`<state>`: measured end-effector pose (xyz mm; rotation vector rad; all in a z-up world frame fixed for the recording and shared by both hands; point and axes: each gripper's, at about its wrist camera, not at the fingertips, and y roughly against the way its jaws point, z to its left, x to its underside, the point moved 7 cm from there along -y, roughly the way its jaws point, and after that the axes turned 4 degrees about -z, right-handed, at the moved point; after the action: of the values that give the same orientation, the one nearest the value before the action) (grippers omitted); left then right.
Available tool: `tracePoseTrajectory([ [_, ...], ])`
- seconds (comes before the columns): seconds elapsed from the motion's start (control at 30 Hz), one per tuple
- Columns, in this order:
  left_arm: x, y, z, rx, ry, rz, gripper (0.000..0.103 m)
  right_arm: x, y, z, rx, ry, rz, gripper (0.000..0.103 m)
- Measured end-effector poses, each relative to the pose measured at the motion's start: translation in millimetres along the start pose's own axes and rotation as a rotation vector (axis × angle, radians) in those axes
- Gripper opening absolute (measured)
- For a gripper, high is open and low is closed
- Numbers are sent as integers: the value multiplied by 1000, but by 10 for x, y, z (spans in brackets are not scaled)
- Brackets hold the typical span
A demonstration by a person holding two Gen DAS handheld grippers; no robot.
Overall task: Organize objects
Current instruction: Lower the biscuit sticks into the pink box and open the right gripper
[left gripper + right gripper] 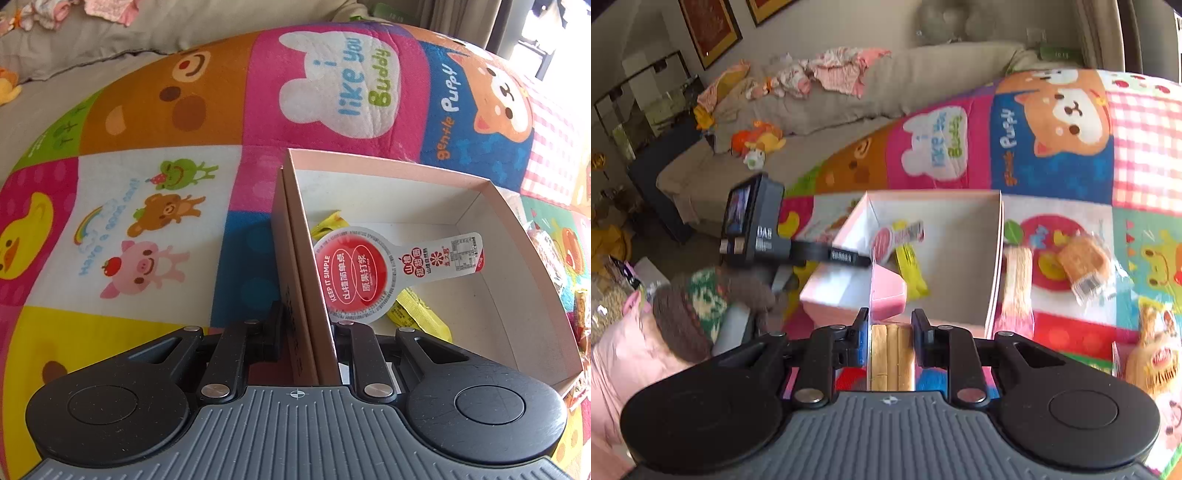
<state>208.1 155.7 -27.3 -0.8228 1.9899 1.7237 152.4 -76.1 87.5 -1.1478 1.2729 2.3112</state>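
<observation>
An open pink cardboard box lies on a patchwork cartoon mat. My left gripper is shut on the box's left wall. Inside lie a red-and-white snack lid and yellow packets. In the right wrist view the box lies ahead, with the left gripper on its wall. My right gripper is shut on a pink-wrapped wafer pack, held just above the box's near edge.
To the right of the box lie a wrapped cake, a wafer pack and more wrapped snacks. A beige sofa with clothes and plush toys stands behind. Cushions and knitwear lie at the left.
</observation>
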Motion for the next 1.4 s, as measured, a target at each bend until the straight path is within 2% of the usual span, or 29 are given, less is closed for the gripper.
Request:
tracePoseTrajectory([
  [0.17,20,39,37,15,12,37,20,-335,-501,-3,-51,-117,11,23],
  [0.27,46,67,54,17,14,49,20,-420,-754,7,-23,-115,-13,24],
  [0.4,97,109,60,19,6,44,20,-371,-785,-43,-17,-118,-29,28],
  [0.5,97,107,50,11,11,29,20,-188,-579,-92,45,-36,-63,45],
  [0.53,95,103,48,9,16,26,19,-94,-489,-117,87,11,-78,53],
  [0.6,88,90,45,12,35,20,19,88,-364,-185,170,83,-89,62],
  [0.67,70,75,37,15,55,19,19,318,-260,-296,237,121,-71,64],
  [0.8,44,49,-2,12,46,22,18,727,-168,-462,223,62,-10,78],
  [0.93,65,99,-34,18,-22,30,18,1051,-228,-538,241,5,25,80],
  [1.1,182,234,-68,14,-98,28,21,1208,-392,-590,274,-46,48,81],
  [1.2,238,281,-88,-11,-110,12,21,1242,-431,-531,304,-7,47,89],
  [1.3,252,290,-102,-33,-105,-14,19,1293,-467,-520,308,-11,54,103],
  [1.4,250,274,-107,-44,-109,-36,16,1318,-473,-502,328,-4,36,103],
])
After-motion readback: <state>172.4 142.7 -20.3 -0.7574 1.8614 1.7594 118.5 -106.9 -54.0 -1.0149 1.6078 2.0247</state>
